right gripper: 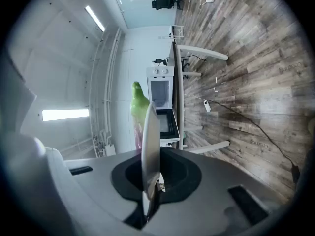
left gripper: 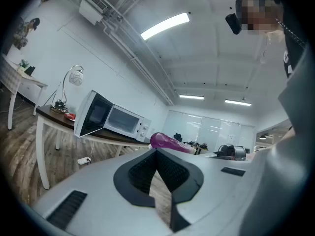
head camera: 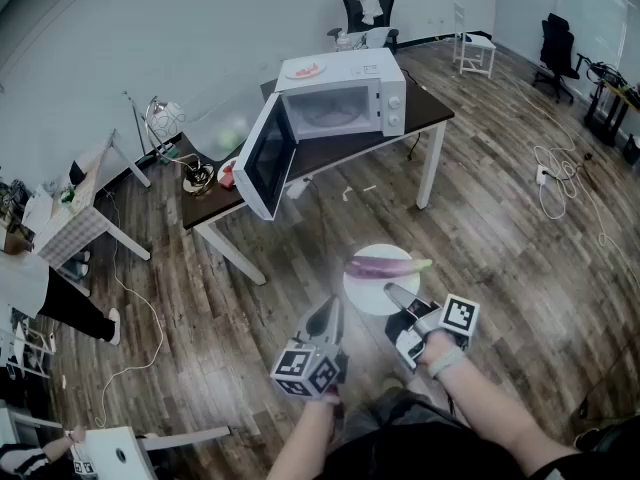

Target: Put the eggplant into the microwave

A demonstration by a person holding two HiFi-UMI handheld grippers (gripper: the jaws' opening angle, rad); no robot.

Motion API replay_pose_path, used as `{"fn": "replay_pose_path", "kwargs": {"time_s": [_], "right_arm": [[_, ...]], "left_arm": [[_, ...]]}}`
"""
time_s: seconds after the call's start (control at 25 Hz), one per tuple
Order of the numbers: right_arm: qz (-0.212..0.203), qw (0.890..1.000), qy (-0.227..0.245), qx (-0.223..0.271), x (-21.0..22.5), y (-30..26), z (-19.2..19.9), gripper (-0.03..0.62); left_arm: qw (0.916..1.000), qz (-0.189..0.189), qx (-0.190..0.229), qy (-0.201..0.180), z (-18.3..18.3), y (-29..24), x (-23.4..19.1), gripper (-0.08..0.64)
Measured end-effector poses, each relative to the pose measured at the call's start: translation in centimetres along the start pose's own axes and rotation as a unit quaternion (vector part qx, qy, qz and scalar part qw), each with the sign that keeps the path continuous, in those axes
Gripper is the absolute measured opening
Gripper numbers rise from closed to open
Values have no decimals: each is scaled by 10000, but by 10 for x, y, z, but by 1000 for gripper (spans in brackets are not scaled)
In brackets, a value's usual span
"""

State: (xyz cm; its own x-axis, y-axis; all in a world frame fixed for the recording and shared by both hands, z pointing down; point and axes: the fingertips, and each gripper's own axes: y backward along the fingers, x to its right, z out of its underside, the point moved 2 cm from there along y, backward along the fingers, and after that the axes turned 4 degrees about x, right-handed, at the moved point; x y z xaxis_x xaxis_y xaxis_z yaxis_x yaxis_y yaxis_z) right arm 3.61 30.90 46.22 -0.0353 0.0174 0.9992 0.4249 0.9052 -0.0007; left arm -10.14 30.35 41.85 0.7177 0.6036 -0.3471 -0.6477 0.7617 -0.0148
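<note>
Both forearms reached forward, grippers held level. Left gripper [head camera: 331, 316]: jaws met at the tips, nothing between. Right gripper [head camera: 395, 293]: rolled sideways, jaws clamped on plate [head camera: 365, 291] rim.

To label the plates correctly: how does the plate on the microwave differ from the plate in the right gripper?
The microwave plate rests on top of the microwave; the held plate is in the air, its rim clamped by the right gripper. The first carries something reddish; the held one carries the eggplant. Both are white and round.
</note>
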Motion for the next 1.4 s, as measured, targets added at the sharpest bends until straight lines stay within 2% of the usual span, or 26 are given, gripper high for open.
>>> {"fn": "replay_pose_path", "kwargs": {"time_s": [0.52,0.8,1.08,1.4], "right_arm": [[-111,9996,142,-205,1,-8,-23,9],[-153,9996,81,-216,5,-14,-30,9],[-232,9995,55,-199,9,-29,-40,9],[-209,9997,55,-142,12,-55,-57,11]], "left_arm": [[9997,-173,189,-32,2,-20,10,3],[9997,-185,106,-141,12,-19,22,3],[9994,-285,108,-175,14,-27,11,3],[9997,-213,78,-106,14,-59,-5,3]]}}
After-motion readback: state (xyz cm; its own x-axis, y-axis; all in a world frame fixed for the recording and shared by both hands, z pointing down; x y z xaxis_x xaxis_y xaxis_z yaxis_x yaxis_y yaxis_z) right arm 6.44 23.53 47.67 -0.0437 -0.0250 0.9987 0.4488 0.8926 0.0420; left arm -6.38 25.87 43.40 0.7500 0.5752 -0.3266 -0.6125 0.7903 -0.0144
